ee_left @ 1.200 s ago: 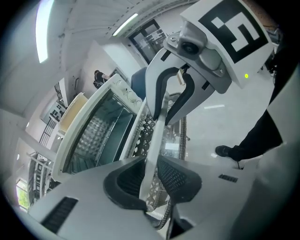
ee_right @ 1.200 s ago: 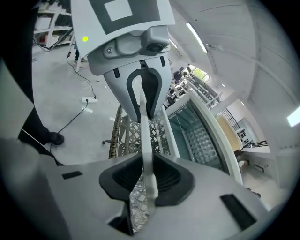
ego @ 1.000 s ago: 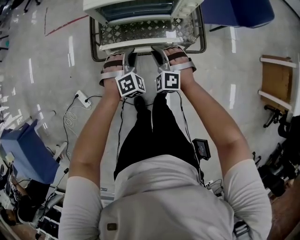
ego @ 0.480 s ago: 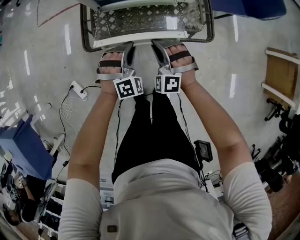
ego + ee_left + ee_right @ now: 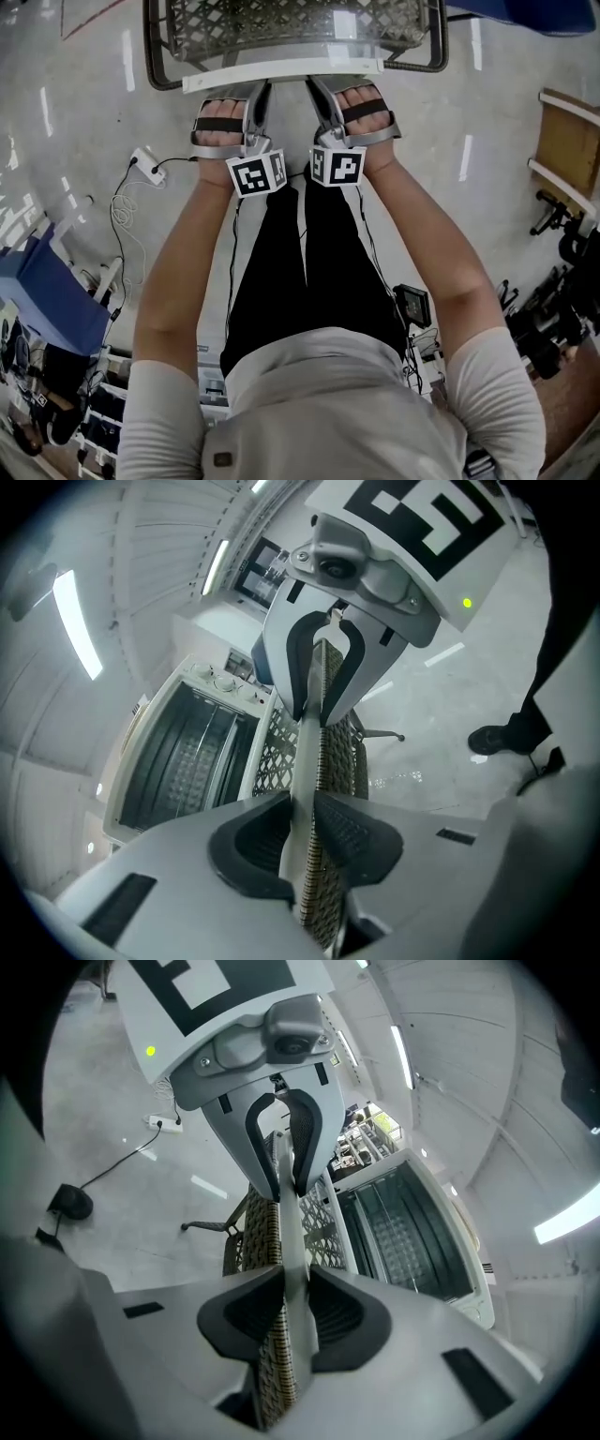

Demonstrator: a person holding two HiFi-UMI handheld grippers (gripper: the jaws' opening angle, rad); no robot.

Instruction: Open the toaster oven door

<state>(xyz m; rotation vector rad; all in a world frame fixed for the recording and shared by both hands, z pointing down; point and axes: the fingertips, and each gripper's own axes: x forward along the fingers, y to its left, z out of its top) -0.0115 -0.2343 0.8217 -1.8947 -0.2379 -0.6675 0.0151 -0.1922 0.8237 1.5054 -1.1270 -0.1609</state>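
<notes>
The toaster oven door (image 5: 281, 28) hangs open towards me, its glass showing a lattice behind it. Its white front edge (image 5: 281, 77) runs across the top of the head view. My left gripper (image 5: 257, 91) and right gripper (image 5: 317, 88) clamp that edge side by side. In the left gripper view the left gripper (image 5: 307, 827) is shut on the white edge (image 5: 306, 752), with the oven's cavity and racks (image 5: 183, 752) beyond. The right gripper (image 5: 292, 1312) pinches the same edge (image 5: 286, 1213). Both pairs of jaws have just eased slightly wider, the edge still between them.
A dark wicker chair (image 5: 150, 56) stands under the door. On the floor lie a white power strip (image 5: 145, 159) with cables at left and a black device (image 5: 412, 305) at right. A blue box (image 5: 52, 300) is at left, a wooden frame (image 5: 562, 141) at right.
Both grippers have come down together with the door's edge. The door lies flatter, and the oven's white body has slipped out at the top of the head view.
</notes>
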